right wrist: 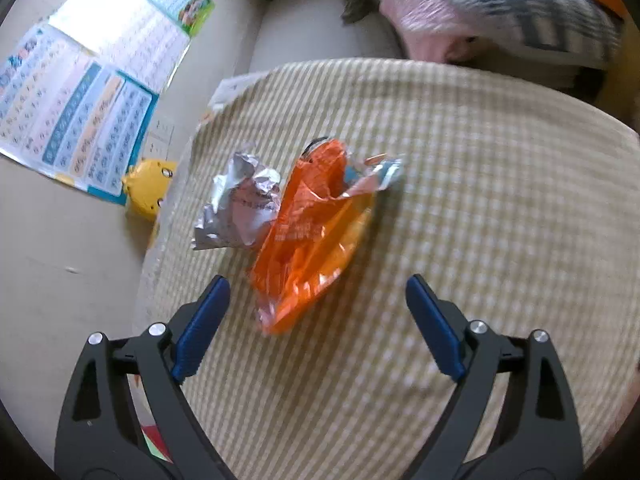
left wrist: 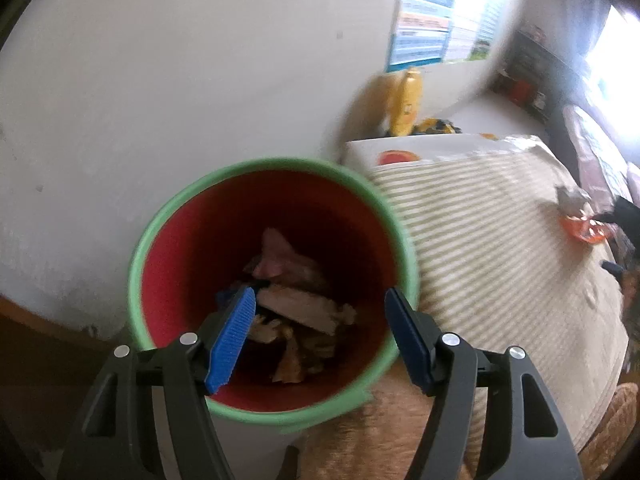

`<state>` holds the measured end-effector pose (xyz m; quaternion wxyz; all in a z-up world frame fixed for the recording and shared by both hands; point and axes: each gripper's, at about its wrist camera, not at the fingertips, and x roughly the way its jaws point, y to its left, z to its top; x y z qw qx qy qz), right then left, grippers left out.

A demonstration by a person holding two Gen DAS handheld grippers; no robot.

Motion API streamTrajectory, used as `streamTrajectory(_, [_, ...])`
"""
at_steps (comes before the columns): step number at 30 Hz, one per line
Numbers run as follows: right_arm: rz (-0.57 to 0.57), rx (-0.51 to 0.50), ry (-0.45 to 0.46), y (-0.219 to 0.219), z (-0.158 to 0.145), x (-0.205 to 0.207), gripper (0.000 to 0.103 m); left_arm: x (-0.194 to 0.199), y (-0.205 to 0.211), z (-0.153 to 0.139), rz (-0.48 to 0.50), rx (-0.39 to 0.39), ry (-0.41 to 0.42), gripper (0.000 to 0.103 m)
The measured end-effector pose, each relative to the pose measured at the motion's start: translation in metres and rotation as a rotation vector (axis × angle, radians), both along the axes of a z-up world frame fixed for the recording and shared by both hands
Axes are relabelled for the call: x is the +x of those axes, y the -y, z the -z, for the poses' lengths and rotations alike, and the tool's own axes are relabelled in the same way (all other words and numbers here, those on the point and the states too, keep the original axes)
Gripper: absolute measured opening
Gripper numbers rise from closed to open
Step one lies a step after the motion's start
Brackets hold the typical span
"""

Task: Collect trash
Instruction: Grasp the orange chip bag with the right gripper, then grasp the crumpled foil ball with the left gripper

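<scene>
A pale wall (left wrist: 160, 80) with a blue-edged chart (left wrist: 424, 28) backs the left wrist view, and a striped cloth (left wrist: 500, 280) covers the counter beside it. The left gripper (left wrist: 320, 316) hangs over the mouth of a red bin with a green rim (left wrist: 176, 216), its jaws wide apart and holding nothing; crumpled scraps of trash (left wrist: 296, 308) lie at the bin's bottom. A yellow toy (left wrist: 408, 104) stands by the wall behind the counter. In the right wrist view, the same cloth (right wrist: 480, 200) fills the frame, with the chart (right wrist: 80, 112) and the yellow toy (right wrist: 148, 188) off to its left. The right gripper (right wrist: 318, 304) hovers spread open just short of an orange wrapper (right wrist: 312, 236), which lies on the cloth touching a crumpled silver wrapper (right wrist: 240, 204).
</scene>
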<state>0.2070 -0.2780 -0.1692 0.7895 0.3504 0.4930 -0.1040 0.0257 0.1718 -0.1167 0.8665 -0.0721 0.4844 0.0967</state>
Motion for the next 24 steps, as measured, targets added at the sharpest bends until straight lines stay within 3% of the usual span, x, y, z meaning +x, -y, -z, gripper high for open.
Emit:
streamTrajectory(1, [-0.023, -0.004, 0.002, 0.001, 0.004, 0.004, 0.075, 0.002, 0.009, -0.003, 0.016, 0.009, 0.005, 0.064])
streamTrajectory(2, [-0.037, -0.001, 0.001, 0.001, 0.008, 0.007, 0.054, 0.004, 0.015, -0.006, 0.028, 0.014, 0.009, 0.064])
streamTrajectory(5, [-0.088, 0.061, 0.036, 0.006, 0.011, 0.004, 0.032, 0.014, 0.047, -0.016, 0.094, 0.035, 0.033, 0.064])
streamTrajectory(10, [-0.29, -0.003, 0.097, 0.0, -0.016, -0.062, 0.027, 0.046, 0.116, -0.023, 0.243, 0.03, 0.046, 0.065])
streamTrajectory(16, [-0.32, -0.033, 0.139, 0.003, -0.031, -0.16, 0.027, 0.106, 0.219, -0.018, 0.419, -0.004, 0.074, 0.068])
streamTrajectory(20, [-0.282, -0.047, 0.157, 0.018, -0.023, -0.171, 0.027, 0.157, 0.289, -0.005, 0.495, -0.018, 0.089, 0.074])
streamTrajectory(24, [-0.268, 0.003, 0.157, 0.029, -0.012, -0.166, 0.027, 0.18, 0.338, 0.009, 0.539, 0.039, 0.089, 0.074])
